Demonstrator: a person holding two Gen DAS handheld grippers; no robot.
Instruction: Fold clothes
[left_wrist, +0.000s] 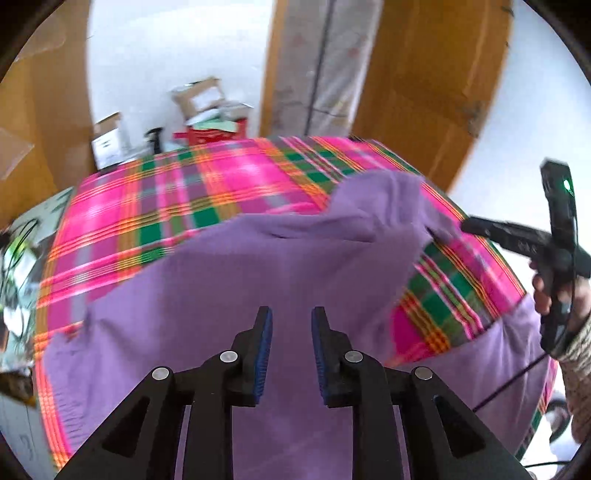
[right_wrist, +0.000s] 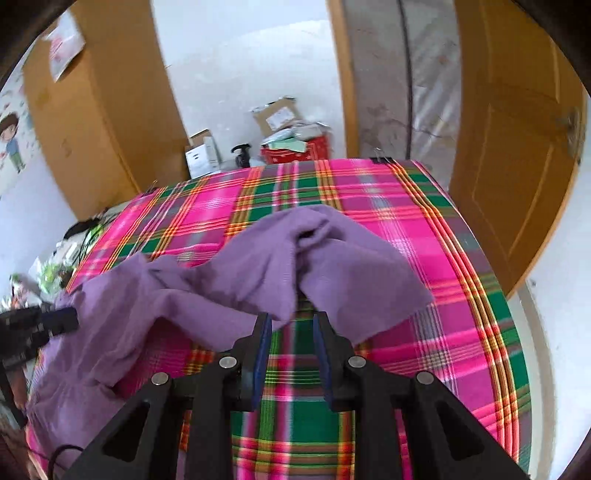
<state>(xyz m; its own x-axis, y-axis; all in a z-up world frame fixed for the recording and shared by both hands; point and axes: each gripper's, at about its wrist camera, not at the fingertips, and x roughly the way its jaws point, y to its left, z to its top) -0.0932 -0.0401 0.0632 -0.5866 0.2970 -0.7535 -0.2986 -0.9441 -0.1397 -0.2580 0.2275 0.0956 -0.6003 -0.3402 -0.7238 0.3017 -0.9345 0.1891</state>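
A purple garment (left_wrist: 280, 266) lies rumpled across the near edge of the plaid tablecloth (right_wrist: 424, 229). The left gripper (left_wrist: 291, 321) hovers over it, jaws apart — empty. The right gripper (right_wrist: 291, 325) also gapes, the raised cloth just ahead of its fingers.

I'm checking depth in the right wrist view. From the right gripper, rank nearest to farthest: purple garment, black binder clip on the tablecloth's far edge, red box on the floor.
From the right gripper:
1. Purple garment, just ahead of the fingertips.
2. Black binder clip, far table edge, right.
3. Red box, on the floor beyond.

A plaid-covered table (right_wrist: 424, 236) carries a rumpled purple garment (right_wrist: 229, 273).
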